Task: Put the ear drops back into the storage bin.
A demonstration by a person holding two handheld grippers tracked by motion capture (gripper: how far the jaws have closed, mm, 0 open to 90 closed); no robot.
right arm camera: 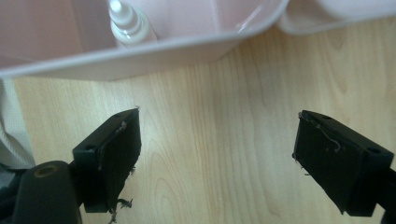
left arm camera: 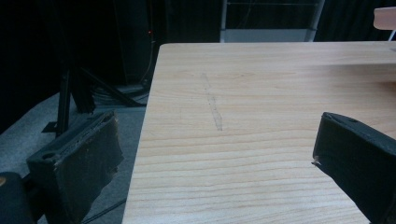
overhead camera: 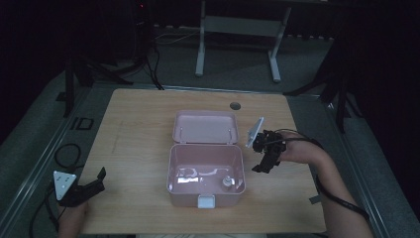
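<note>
The pink box (overhead camera: 206, 171) sits open mid-tabletop (overhead camera: 133, 129), lid (overhead camera: 205, 127) laid back; inside stand a small white bottle (overhead camera: 227, 182) and a pale cord (overhead camera: 205, 172). The right hand-held gripper (overhead camera: 262, 166) hovers just beside its right wall, jaws spread, empty. The left hand-held gripper (overhead camera: 94, 186) rests at the tabletop's near-left edge, also agape.

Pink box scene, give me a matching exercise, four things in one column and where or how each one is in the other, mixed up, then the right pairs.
Things:
1. pink box
2. small bottle
3. left gripper
4. right gripper

Places or states:
A. open, just right of the box
B. upright in the box's near right corner
C. open, at the table's near left corner
D. mid-table, lid folded back

Pairs: 1-D, 2-B, 3-C, 4-A
</note>
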